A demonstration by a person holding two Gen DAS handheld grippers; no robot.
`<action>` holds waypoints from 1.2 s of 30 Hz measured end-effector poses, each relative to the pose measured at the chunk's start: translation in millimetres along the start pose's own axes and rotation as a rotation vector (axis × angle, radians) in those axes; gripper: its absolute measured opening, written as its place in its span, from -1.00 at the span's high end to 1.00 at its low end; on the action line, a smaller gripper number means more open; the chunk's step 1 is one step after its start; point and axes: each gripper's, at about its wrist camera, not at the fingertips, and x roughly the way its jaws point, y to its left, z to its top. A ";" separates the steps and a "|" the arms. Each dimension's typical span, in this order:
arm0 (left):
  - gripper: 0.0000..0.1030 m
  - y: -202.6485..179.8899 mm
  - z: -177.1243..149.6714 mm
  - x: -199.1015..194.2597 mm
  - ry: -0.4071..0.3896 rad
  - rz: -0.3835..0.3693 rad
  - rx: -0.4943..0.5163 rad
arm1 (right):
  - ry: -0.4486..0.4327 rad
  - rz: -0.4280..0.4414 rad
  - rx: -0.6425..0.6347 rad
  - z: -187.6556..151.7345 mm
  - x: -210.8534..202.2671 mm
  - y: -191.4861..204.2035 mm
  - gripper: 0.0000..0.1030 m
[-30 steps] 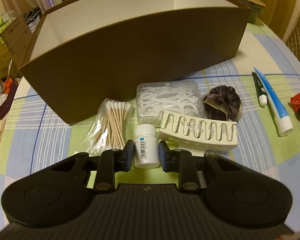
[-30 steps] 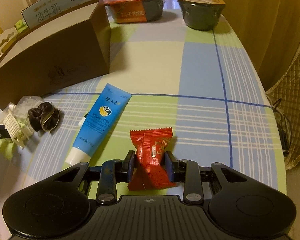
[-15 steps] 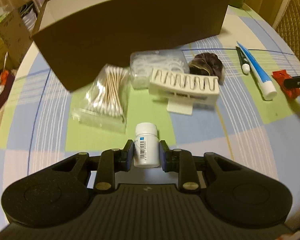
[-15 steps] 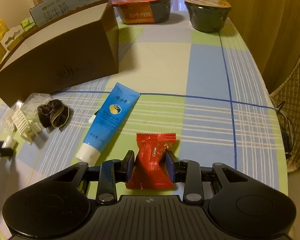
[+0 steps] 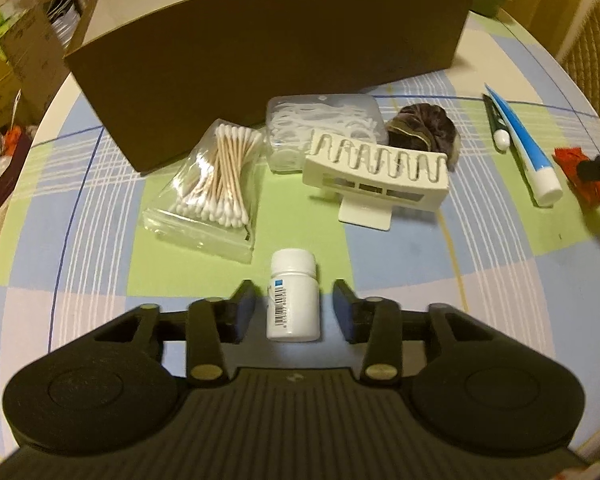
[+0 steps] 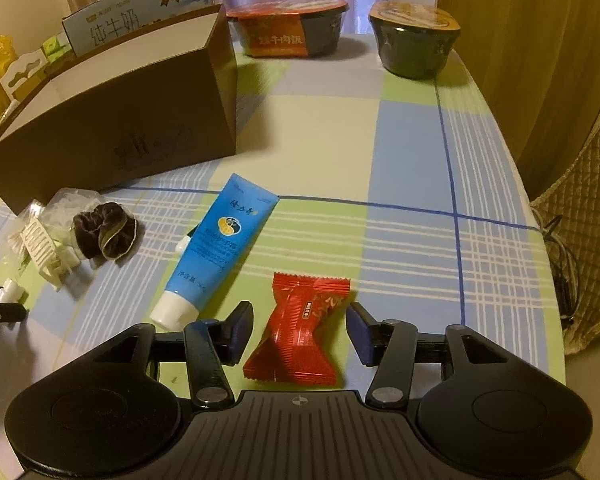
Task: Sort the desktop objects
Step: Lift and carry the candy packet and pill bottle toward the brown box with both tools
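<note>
My left gripper [image 5: 295, 306] is open, its fingers apart on either side of a small white pill bottle [image 5: 293, 297] lying on the checked tablecloth. My right gripper [image 6: 299, 330] is open around a red candy wrapper [image 6: 300, 330] lying on the cloth, with gaps on both sides. A brown cardboard box [image 5: 268, 52] with a white inside stands at the back, also in the right wrist view [image 6: 112, 128]. A blue hand-cream tube [image 6: 220, 248] lies left of the candy.
In front of the box lie a bag of cotton swabs [image 5: 216, 184], a clear box of floss picks [image 5: 320, 124], a cream plastic rack [image 5: 380, 172] and a dark scrunchie [image 5: 420, 128]. Two instant-food bowls [image 6: 288, 26] stand at the far end. The table edge runs along the right.
Both grippers have opened. The left one pulled back from the box with the pill bottle and let it go on the cloth. The right one released the candy.
</note>
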 end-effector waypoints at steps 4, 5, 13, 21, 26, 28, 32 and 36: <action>0.55 2.4 -0.8 -0.6 0.004 -0.016 -0.024 | -0.001 0.000 0.010 -0.4 1.6 0.2 0.05; 0.55 2.7 -1.5 -1.1 0.005 -0.014 -0.024 | 0.001 0.000 0.009 -0.4 2.1 0.5 0.05; 0.56 8.1 -9.0 -5.1 0.011 0.001 -0.048 | 0.009 -0.028 0.019 -2.5 8.7 2.2 0.08; 0.56 11.0 -14.5 -12.0 0.001 0.003 -0.056 | 0.042 -0.028 -0.011 -6.8 10.0 11.1 0.52; 0.56 14.8 -13.4 -22.3 -0.019 0.004 -0.064 | 0.024 0.029 -0.008 -3.4 -2.8 21.9 0.54; 0.56 16.1 -11.6 -28.1 -0.033 0.002 -0.068 | 0.011 0.053 -0.015 0.3 -9.7 29.8 0.54; 0.56 19.0 -5.8 -41.4 -0.073 -0.006 -0.072 | -0.022 0.117 -0.033 11.4 -21.1 48.9 0.54; 0.56 22.9 1.8 -53.2 -0.107 -0.024 -0.089 | -0.046 0.180 -0.071 22.6 -28.1 72.0 0.54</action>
